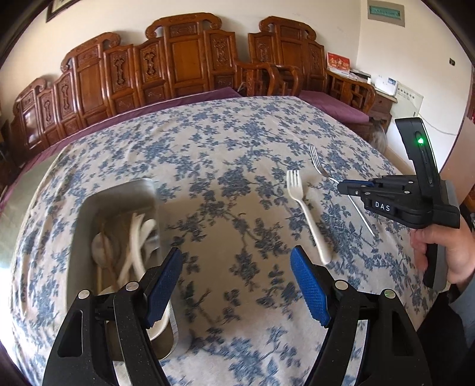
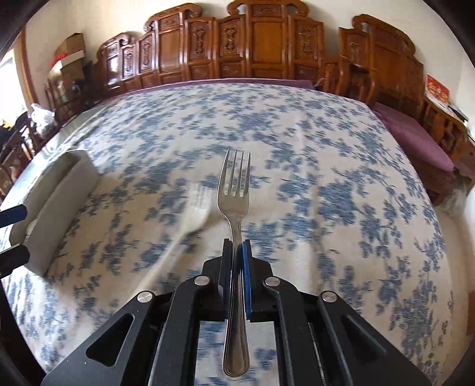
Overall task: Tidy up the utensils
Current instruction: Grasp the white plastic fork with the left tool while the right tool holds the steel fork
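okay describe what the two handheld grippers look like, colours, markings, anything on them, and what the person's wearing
Both grippers are matte black with linked arms joined by round silver pivot pins. The left gripper has blue fingers with a textured grid surface; the right gripper has blue pads too. Seen from the left wrist view, the right gripper's body carries white letters DAS and an upright black module with a green light. The hand shows a dark sleeve.

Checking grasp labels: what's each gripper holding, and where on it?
Right gripper clamps the metal fork on its handle below the neck. Left gripper holds nothing.

Carved wooden benches (image 1: 184, 59) with purple cushions (image 2: 415, 127) line cream walls (image 1: 335, 17).
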A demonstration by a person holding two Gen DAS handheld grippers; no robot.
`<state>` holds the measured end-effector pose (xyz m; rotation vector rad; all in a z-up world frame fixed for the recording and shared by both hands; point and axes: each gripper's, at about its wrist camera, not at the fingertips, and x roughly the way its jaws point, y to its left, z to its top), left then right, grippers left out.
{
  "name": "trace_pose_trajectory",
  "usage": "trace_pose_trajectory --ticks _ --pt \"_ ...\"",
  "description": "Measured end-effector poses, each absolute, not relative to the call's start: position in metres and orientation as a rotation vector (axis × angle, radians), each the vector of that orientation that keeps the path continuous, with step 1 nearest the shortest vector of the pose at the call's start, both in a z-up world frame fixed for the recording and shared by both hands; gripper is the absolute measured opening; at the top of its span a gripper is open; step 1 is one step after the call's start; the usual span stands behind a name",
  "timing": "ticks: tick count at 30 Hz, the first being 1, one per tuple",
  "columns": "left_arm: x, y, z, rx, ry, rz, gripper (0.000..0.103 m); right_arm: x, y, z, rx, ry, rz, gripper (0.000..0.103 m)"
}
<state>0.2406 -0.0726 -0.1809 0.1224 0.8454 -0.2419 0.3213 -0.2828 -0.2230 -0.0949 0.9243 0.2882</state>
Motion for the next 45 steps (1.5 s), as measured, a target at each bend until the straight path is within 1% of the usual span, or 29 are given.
trace_pose_trajectory --ticks 13,16,18,22,23,25,26,27,28,30,33,34,35,36,45 --pt "0.284 -0.123 -0.203 0.152 0.888 -0.308 0.071 0.335 -0.309 -0.237 -0.076 0.967 0.265 0.008" --pt "0.295 -0.134 -0.212 0.146 0.912 -0.325 0.065 0.335 -0.314 -0.237 -0.054 0.967 0.269 0.008" --pt "0.301 -0.142 -0.219 0.14 0.933 -0.339 0.059 0.335 -0.315 -0.237 -0.047 0.968 0.269 0.008" --pt "0.313 -0.156 -0.229 0.138 0.96 -0.357 0.052 0.335 -0.315 -0.237 -0.05 0.968 0.271 0.008" --pt "0.317 -0.162 -0.231 0.142 0.969 -0.363 0.047 0.335 -0.315 -0.237 -0.047 0.968 0.272 0.008" --pt "0.322 -0.168 -0.235 0.147 0.98 -0.371 0.041 0.335 -0.316 -0.237 -0.038 0.97 0.276 0.008" --pt "0.324 -0.171 -0.238 0.151 0.988 -0.375 0.035 0.335 -0.317 -0.237 -0.033 0.971 0.276 0.008" --pt "0.326 -0.174 -0.24 0.156 0.994 -0.377 0.033 0.335 -0.318 -0.237 -0.03 0.971 0.276 0.008" --pt "0.328 -0.175 -0.241 0.159 0.997 -0.377 0.032 0.335 -0.317 -0.237 -0.029 0.971 0.276 0.008" --pt "0.33 -0.179 -0.245 0.171 1.002 -0.374 0.026 0.335 -0.317 -0.237 -0.028 0.972 0.275 0.008" --pt "0.331 -0.181 -0.244 0.186 0.994 -0.36 0.022 0.335 -0.317 -0.237 -0.027 0.973 0.276 0.008" --pt "0.331 -0.181 -0.245 0.187 0.995 -0.356 0.018 0.336 -0.317 -0.237 -0.023 0.977 0.278 0.008" --pt "0.332 -0.18 -0.244 0.189 0.995 -0.352 0.009 0.335 -0.316 -0.236 -0.019 0.978 0.282 0.008" --pt "0.332 -0.178 -0.244 0.185 0.999 -0.349 0.006 0.335 -0.314 -0.236 -0.019 0.978 0.288 0.008" --pt "0.315 -0.152 -0.227 0.185 0.969 -0.309 0.006 0.325 -0.292 -0.227 -0.032 0.962 0.34 0.008"
